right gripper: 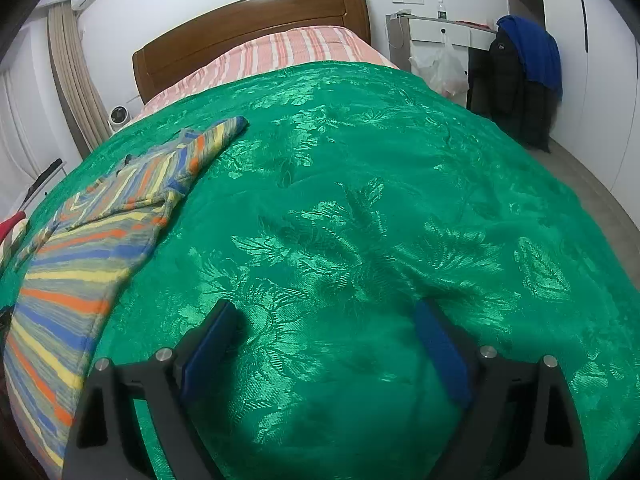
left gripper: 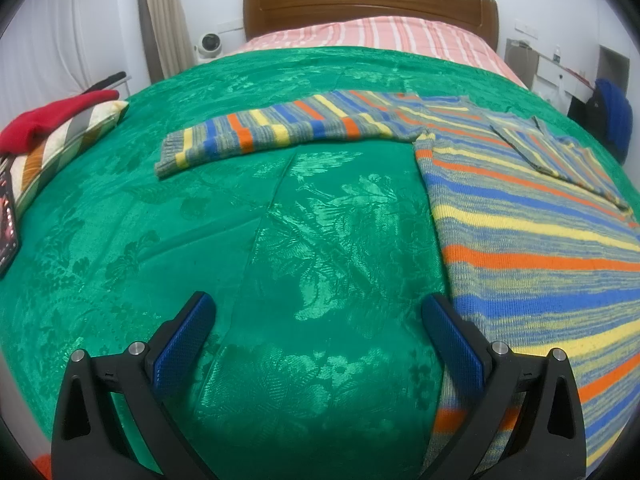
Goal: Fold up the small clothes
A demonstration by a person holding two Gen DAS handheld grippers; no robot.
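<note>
Left wrist view: a striped knit sweater [left gripper: 520, 208] is seen spread flat on the green bedspread [left gripper: 280, 240], w/ its body filling the right side of the frame and one sleeve [left gripper: 280, 128] stretched out sideways toward the left. The other sleeve seems already folded over the chest, approx. at upper right. The left gripper [left gripper: 320, 320] is held wide open w/ nothing between its blue pads; its right-hand finger is seen against the sweater's side edge near the hem, but whether it touches can't be told. A striped cushion [left gripper: 60, 140] w/ a red garment [left gripper: 52, 116] on top is seen at far left, well apart from the sweater.

Right wrist view: the same sweater is seen at the left edge, hem nearest the camera, and the folded sleeve's cuff [right gripper: 228, 128] points up the bed. The right gripper [right gripper: 324, 328] is also wide open and empty, over bare bedspread, beside the garment and not on it.

Handling, judged: the knit is taken as soft, light and limp, so it will sag and drape where lifted and may stretch if pulled by one point. The bedspread looks satiny, so sliding is expected. The outstretched sleeve is best pinched at the ribbed cuff, through both layers; for the body fold, the hem corners are best taken, one per gripper.
</note>
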